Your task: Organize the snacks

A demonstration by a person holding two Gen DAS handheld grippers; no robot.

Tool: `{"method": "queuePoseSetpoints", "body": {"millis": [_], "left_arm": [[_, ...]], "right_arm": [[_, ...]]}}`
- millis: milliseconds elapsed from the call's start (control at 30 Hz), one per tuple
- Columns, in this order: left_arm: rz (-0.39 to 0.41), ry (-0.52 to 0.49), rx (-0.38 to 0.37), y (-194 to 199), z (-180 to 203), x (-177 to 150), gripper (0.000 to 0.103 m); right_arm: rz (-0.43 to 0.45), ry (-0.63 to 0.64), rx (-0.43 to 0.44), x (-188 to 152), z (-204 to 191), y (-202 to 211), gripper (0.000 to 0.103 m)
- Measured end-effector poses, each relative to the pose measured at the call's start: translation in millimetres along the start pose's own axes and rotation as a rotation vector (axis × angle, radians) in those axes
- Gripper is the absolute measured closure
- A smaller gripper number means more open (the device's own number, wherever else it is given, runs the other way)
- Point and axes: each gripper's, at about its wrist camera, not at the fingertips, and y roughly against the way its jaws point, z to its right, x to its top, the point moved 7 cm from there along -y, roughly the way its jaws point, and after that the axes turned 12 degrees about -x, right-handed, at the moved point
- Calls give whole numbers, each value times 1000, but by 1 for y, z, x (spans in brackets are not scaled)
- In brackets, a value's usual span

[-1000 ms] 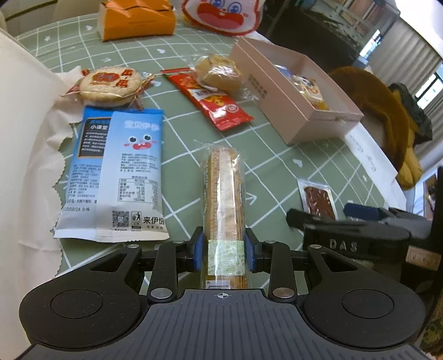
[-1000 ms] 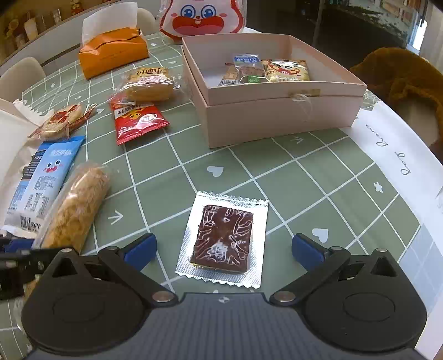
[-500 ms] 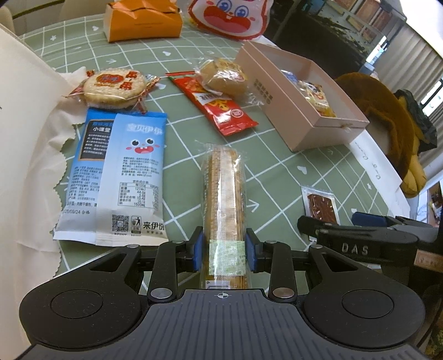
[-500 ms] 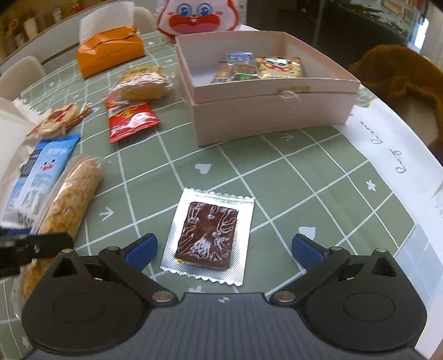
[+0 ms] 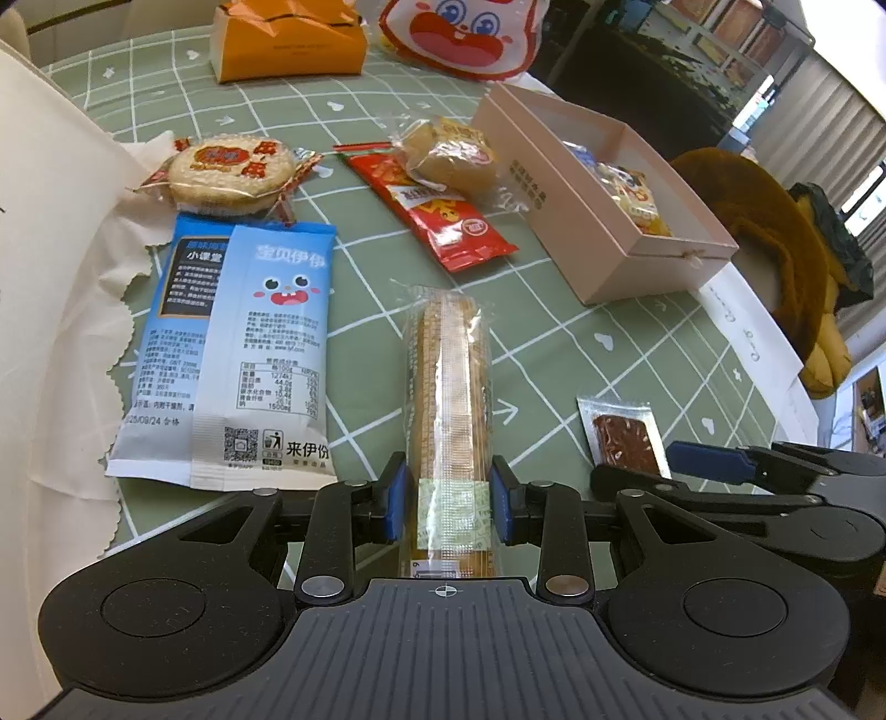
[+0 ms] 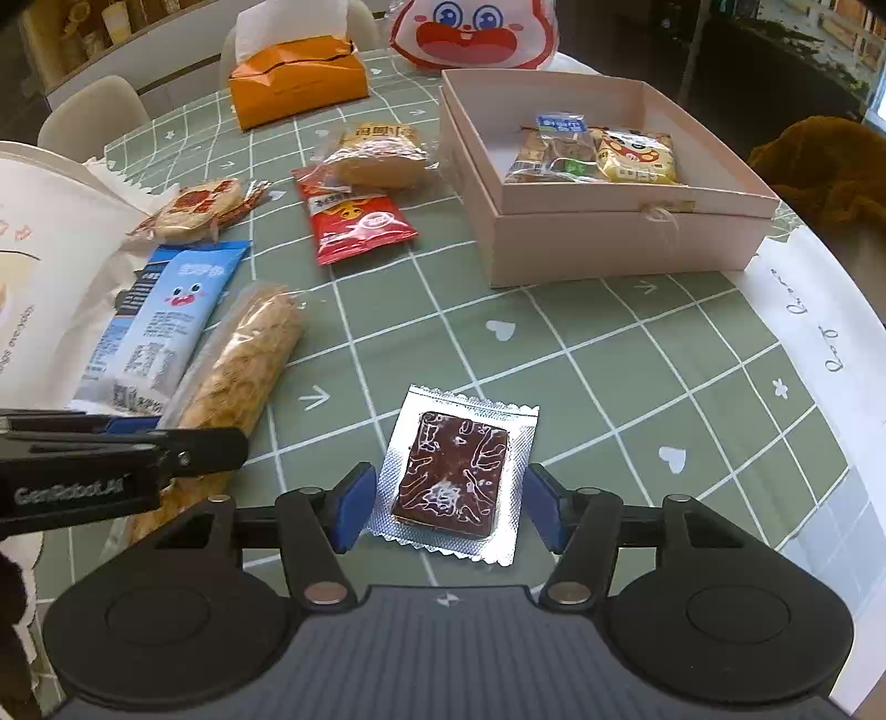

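Observation:
My left gripper is shut on the near end of a long clear-wrapped biscuit stick that lies on the green checked tablecloth. A flat foil packet with a dark brown slab lies between the blue pads of my right gripper. Its jaws are closing, the pads stand right at the foil's side edges, and the foil still looks flat. The open pink box at the back right holds a few wrapped snacks. The two grippers sit side by side, the left one beside the biscuit stick.
Further back lie a blue packet, a round rice cracker, a red sachet and a wrapped bun. An orange tissue box and a cartoon bag stand behind. White paper covers the left side; the table edge curves on the right.
My right gripper's jaws have come in from wide open to the foil packet's edges, and the packet now sits centred between them. The left gripper keeps its hold on the biscuit stick.

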Motion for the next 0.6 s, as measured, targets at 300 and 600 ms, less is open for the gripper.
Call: {"method": "queuePoseSetpoints", "body": {"millis": [300,600], "left_arm": [[-16,-2,10,-2,2,1,70],[64,-38,-122,17,54,35,71]], "right_arm": [[25,29,-15,-3,8,12,44],[83,-2,-21,26,44,38,76]]}}
